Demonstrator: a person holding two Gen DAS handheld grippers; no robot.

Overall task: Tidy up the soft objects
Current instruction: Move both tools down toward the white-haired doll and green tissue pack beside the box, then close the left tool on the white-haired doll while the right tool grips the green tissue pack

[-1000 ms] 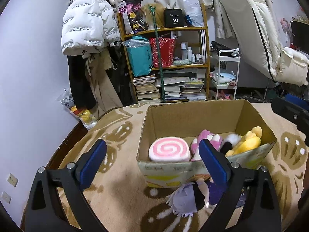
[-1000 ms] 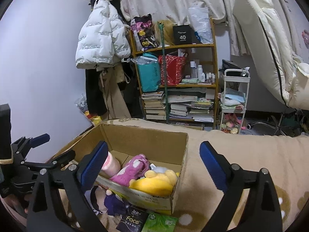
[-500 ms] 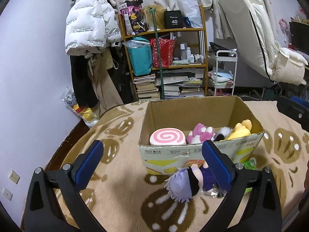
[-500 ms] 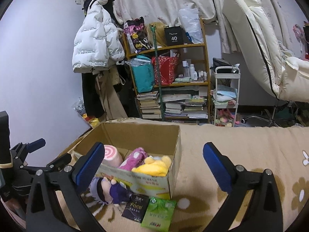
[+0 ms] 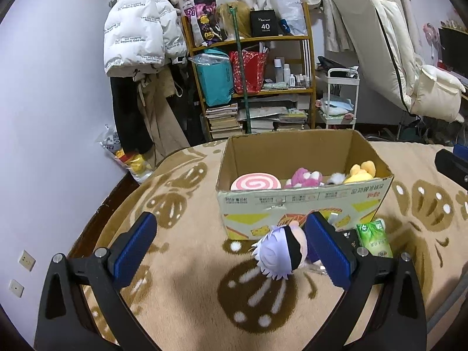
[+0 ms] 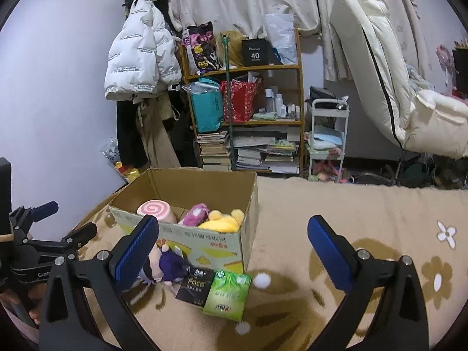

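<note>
A cardboard box [image 5: 304, 201] stands on the beige blanket. It holds a pink swirl roll plush [image 5: 254, 182], a pink plush [image 5: 304, 177] and a yellow plush [image 5: 361, 172]. A white-haired doll [image 5: 280, 253] with a black blindfold lies on the blanket in front of the box. My left gripper [image 5: 231, 234] is open, and the doll lies close by its right finger with no pad pressing on it. My right gripper [image 6: 232, 234] is open and empty, to the right of the box [image 6: 204, 239]. In the right wrist view the doll [image 6: 163, 264] is partly hidden behind the left finger.
A black pack [image 6: 196, 286] and a green tissue pack [image 6: 228, 295] lie at the box's front corner. The blanket [image 6: 351, 210] spreads wide to the right. Behind stand a cluttered shelf [image 5: 251, 87], a hanging white jacket [image 5: 137, 26] and a white trolley [image 6: 327, 134].
Both grippers have drawn back from the box, which now looks smaller and farther off. The doll in front of it has come fully into view.
</note>
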